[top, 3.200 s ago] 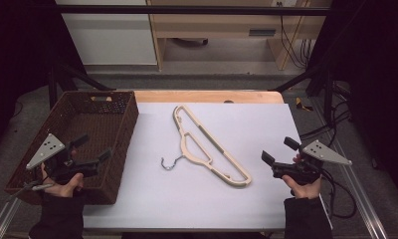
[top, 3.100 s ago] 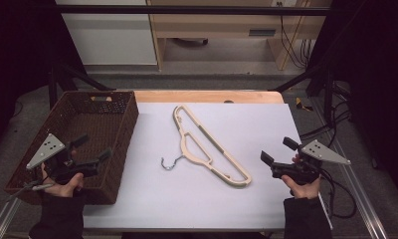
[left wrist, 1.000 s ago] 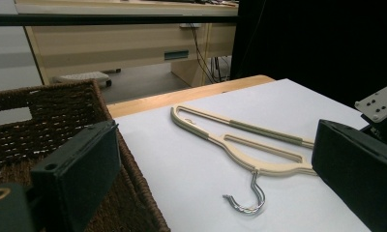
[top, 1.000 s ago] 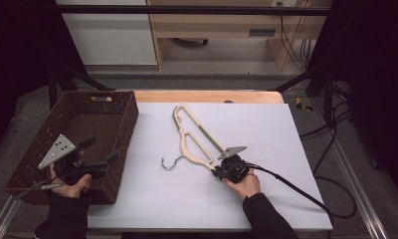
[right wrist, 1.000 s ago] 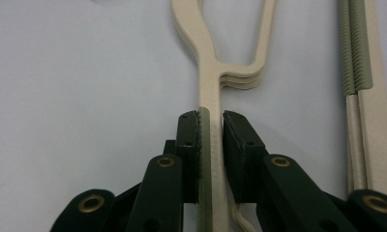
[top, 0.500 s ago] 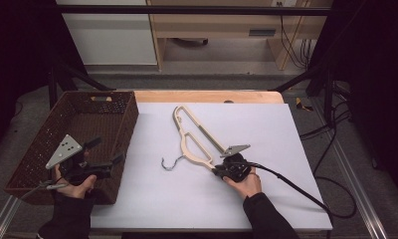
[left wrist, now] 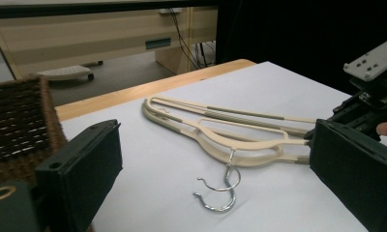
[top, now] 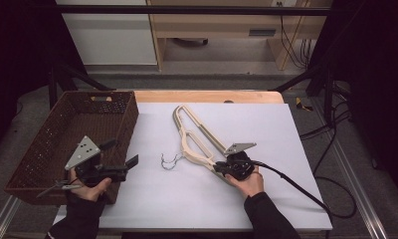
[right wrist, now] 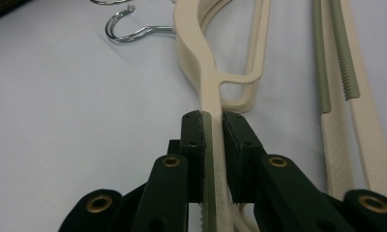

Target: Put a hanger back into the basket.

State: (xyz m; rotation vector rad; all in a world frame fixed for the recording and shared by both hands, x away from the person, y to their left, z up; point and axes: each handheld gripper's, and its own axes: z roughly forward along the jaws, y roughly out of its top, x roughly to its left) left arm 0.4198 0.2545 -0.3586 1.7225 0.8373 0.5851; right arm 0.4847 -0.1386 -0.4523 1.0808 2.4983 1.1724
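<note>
While the hangers lie flat on the table, this is the state:
Right gripper [right wrist: 212, 126]: clenched on one arm of the top hanger [right wrist: 207, 82], steel hook [right wrist: 128, 26] ahead, to its left.
Left gripper [top: 121, 156]: released, beside the basket [top: 62, 130], hangers in front of it.
Risk: two stacked hangers [top: 194, 134] may lift together, or the thin arm may slip and twist between the jaws.

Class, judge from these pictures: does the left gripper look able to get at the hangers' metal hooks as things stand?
Probably yes. The left gripper is open, and bare table lies between it and the metal hooks; the right gripper clamps the hangers at their far end.
</note>
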